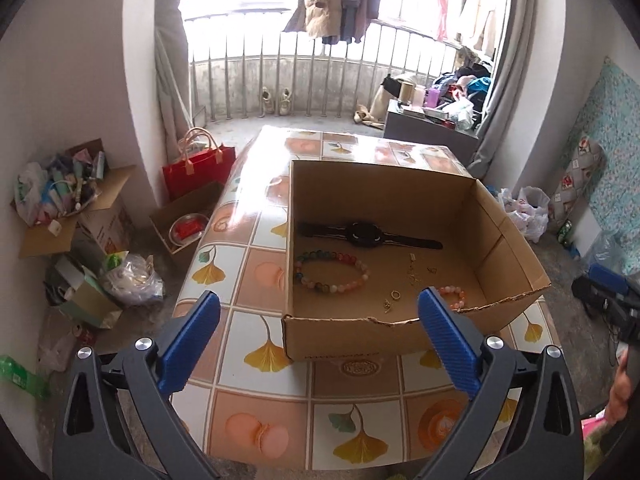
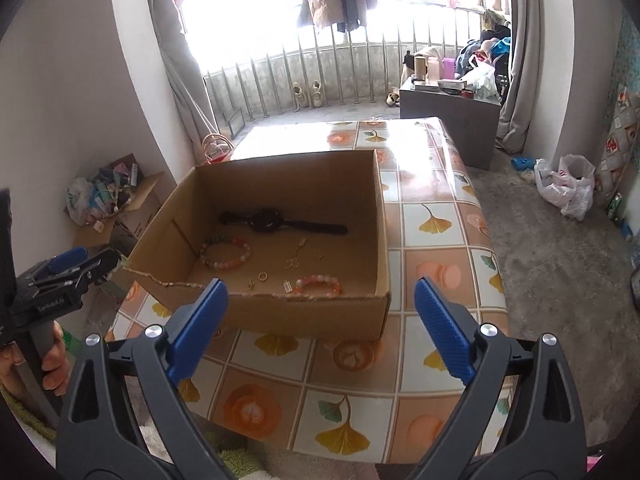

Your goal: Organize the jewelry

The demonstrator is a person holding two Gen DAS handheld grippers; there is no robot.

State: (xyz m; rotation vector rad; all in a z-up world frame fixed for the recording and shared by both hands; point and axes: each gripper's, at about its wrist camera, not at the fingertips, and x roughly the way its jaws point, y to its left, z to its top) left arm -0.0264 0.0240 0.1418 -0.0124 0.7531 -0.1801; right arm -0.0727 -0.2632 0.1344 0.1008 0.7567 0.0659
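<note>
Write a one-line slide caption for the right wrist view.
Open right gripper above a tiled table, facing a cardboard box holding a black watch, two bead bracelets and small gold pieces.

Matt cardboard box (image 1: 400,196) on a glossy tablecloth (image 1: 240,264); ribbed plastic claw pads (image 1: 448,332).
</note>
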